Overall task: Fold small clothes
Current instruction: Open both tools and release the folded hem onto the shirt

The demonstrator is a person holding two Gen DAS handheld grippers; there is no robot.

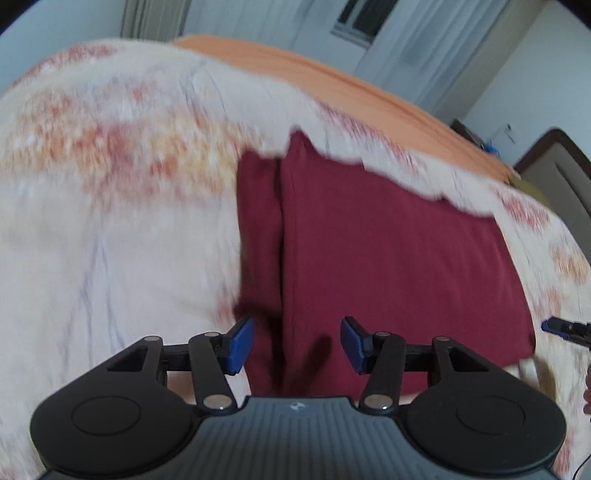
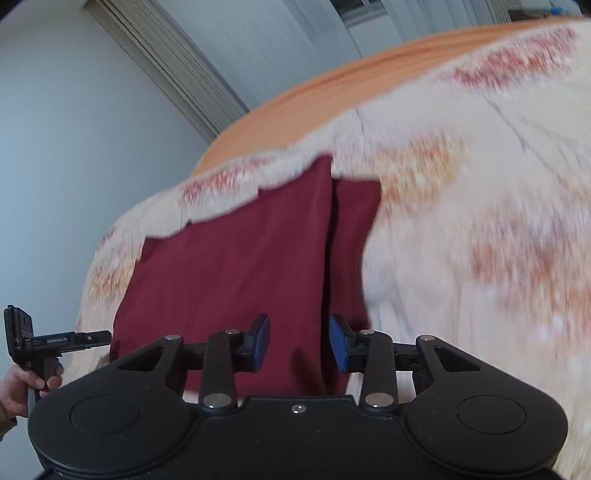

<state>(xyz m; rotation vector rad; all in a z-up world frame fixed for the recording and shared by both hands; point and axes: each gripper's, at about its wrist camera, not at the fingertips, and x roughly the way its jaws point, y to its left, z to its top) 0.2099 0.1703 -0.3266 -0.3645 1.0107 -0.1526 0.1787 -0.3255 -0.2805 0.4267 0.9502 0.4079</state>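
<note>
A dark red garment (image 1: 388, 266) lies folded flat on the bed, with a narrower folded strip along its left side in the left wrist view. My left gripper (image 1: 297, 345) hovers over the garment's near edge, open, with nothing between its blue pads. The right wrist view shows the same garment (image 2: 229, 266), its narrow strip on the right. My right gripper (image 2: 300, 342) hangs open above the near edge there, holding nothing. One blue fingertip (image 1: 554, 326) of the right gripper shows at the right rim. A hand (image 2: 22, 380) grips the left gripper's handle at the far left.
The bed is covered by a cream bedspread with red-orange flowers (image 1: 110, 221), blurred by motion. An orange sheet (image 1: 332, 81) runs along its far side. Pale walls, a window (image 1: 362, 18) and a brown headboard (image 1: 561, 173) lie beyond.
</note>
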